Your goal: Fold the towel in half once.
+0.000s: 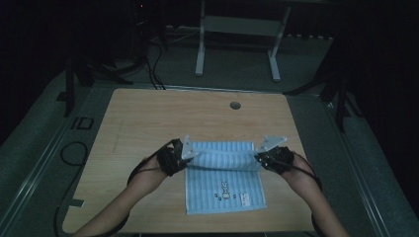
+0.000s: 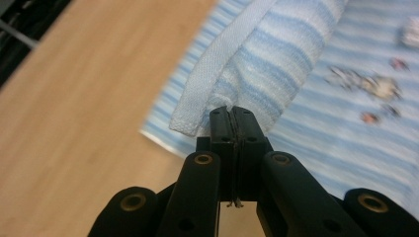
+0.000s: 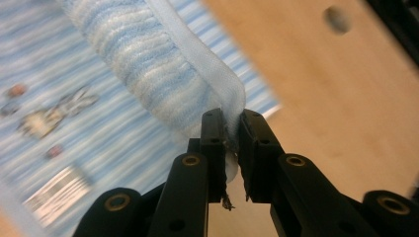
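wooden table (image 1: 148, 118) bears a striped towel (image 1: 225, 190), each tool (image 2: 232, 116) (image 3: 230, 123) clamping a lifted corner, seen close.

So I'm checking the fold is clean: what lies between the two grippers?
In the high view, only the lifted edge of the striped towel spans from the left gripper to the right gripper; both are shut on it.
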Tool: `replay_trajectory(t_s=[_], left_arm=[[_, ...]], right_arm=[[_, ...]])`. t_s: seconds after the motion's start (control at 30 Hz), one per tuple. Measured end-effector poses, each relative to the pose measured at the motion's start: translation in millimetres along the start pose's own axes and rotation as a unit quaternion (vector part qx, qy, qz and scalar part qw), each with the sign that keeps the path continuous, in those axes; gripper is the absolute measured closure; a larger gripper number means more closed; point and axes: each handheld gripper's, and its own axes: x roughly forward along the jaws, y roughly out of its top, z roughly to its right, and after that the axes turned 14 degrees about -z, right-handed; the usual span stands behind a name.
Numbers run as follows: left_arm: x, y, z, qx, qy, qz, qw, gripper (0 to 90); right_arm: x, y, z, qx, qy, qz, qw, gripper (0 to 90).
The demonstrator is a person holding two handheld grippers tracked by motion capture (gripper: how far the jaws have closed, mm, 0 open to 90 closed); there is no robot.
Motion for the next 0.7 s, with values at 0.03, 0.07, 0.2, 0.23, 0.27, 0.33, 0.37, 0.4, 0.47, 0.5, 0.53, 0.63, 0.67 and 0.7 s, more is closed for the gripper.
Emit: replay_trajectory(t_s=[0.03,0.07,0.2,0.23,0.27,0.33,0.37,0.4,0.47,0.5,0.53,0.63,0.67,0.7], left_arm=[[1.7,-4.4,5.8,-0.003,-0.006,0.003,1.0,88.9],[3.6,-10.9,13.9,-0.002,-0.01,0.003,0.9999,88.9],[10.8,-23.5,31.3,-0.001,-0.026,0.003,0.9997,88.8],[12.5,-25.4,34.4,0.0,-0.033,0.001,0.9995,88.7],[14.2,-27.9,39.3,0.003,-0.038,0.0,0.9993,88.7],[16.9,-33.3,50.2,0.014,-0.059,-0.011,0.9981,87.3],[16.7,-36.7,56.3,0.023,-0.067,-0.012,0.9974,86.2],[16.3,-39.8,61.6,0.029,-0.08,-0.018,0.9962,83.2],[13.6,-45.3,70.5,0.047,-0.106,-0.028,0.9929,73.6],[11.2,-47.3,73.4,0.046,-0.108,-0.026,0.9928,70.7],[9.5,-48.5,74.7,0.044,-0.117,-0.027,0.9918,68.5],[7.3,-49.3,73.6,0.048,-0.124,-0.033,0.9906,60.9],[9.0,-48.7,70.1,0.041,-0.114,-0.036,0.992,59.0],[10.4,-48.0,66.8,0.037,-0.112,-0.038,0.9923,59.0]], right_arm=[[2.8,-7.0,-8.2,-0.003,0.006,-0.002,1.0,81.0],[4.2,-12.6,-13.7,-0.007,0.007,-0.003,0.9999,81.0],[6.6,-33.7,-30.4,-0.005,0.025,0.0,0.9997,80.8],[6.5,-39.2,-33.6,-0.002,0.034,0.006,0.9994,80.8],[6.6,-42.5,-36.0,-0.002,0.036,0.008,0.9993,80.7],[7.3,-50.8,-42.7,-0.001,0.05,0.002,0.9987,79.2],[7.1,-55.6,-47.0,-0.001,0.059,0.001,0.9983,79.1],[6.6,-60.6,-51.0,-0.001,0.073,-0.001,0.9973,76.4],[5.0,-71.2,-58.9,-0.008,0.107,-0.004,0.9942,71.2],[3.7,-76.1,-62.5,-0.01,0.114,-0.005,0.9934,68.9],[2.6,-80.2,-64.3,-0.01,0.119,-0.01,0.9927,68.4],[1.2,-88.3,-62.6,0.007,0.115,-0.014,0.9932,64.4],[1.1,-89.5,-60.1,0.012,0.114,-0.015,0.9932,64.4],[1.3,-89.5,-57.8,0.018,0.111,-0.013,0.9936,64.4]])
